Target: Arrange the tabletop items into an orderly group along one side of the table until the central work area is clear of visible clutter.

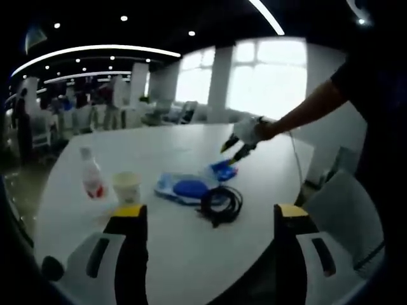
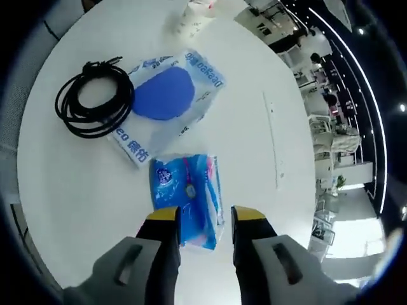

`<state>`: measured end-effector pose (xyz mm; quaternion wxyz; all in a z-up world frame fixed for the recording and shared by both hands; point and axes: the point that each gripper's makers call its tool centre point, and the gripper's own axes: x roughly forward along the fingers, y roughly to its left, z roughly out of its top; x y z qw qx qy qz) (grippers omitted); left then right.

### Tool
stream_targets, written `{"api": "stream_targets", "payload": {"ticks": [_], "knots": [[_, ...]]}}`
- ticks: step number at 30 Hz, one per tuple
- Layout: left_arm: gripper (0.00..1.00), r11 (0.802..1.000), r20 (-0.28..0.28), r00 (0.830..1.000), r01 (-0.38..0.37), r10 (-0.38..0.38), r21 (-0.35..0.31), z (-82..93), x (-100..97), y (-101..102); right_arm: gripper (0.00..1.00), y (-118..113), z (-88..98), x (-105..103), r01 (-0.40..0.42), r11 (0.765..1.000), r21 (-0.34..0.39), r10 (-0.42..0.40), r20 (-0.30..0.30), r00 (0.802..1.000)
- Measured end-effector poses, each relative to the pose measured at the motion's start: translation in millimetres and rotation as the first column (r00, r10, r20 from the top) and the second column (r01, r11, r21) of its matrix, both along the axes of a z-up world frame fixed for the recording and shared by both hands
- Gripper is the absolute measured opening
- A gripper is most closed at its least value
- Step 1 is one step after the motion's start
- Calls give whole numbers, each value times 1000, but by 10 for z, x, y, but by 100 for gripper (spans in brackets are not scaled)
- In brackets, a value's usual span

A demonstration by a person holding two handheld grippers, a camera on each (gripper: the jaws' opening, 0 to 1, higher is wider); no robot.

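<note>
We judged the tidying barely begun: everything lay mid-bench (image 1: pixel 191 254). Our right gripper (image 2: pixel 203 219) stood with jaws parted around the near end of a soft, crinkly blue tissue pack (image 2: pixel 186 194), not yet closed on it. Beyond lay a glossy plastic pouch with a blue oval (image 2: pixel 166 95) and a coiled black cable (image 2: pixel 94 98). Our left gripper (image 1: pixel 206 213) hung open and empty, near a paper cup (image 1: pixel 126 187) and a clear bottle (image 1: pixel 92 175).
</note>
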<state>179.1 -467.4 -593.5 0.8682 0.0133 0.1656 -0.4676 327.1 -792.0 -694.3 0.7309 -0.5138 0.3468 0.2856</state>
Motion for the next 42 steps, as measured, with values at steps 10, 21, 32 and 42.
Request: {"api": "stream_targets", "payload": {"ticks": [10,21,32,42], "knots": [[84,1000,9,1000,3,-3,-9,23,-13,-1,48,242,135,-188,119,975,187,-123,11,992],[93,1000,15,1000,-5,5,-14,29,1,25,56,474,179,-345,160,950,267,-164,-7,986],[100,999,38,999,-27,26,20,-2,39,75,61,920,64,-571,197,892,407,-191,-56,980],[100,998,33,999,-36,34,58,-53,52,104,61,1271,-120,-765,216,855,472,-178,-124,976]]}}
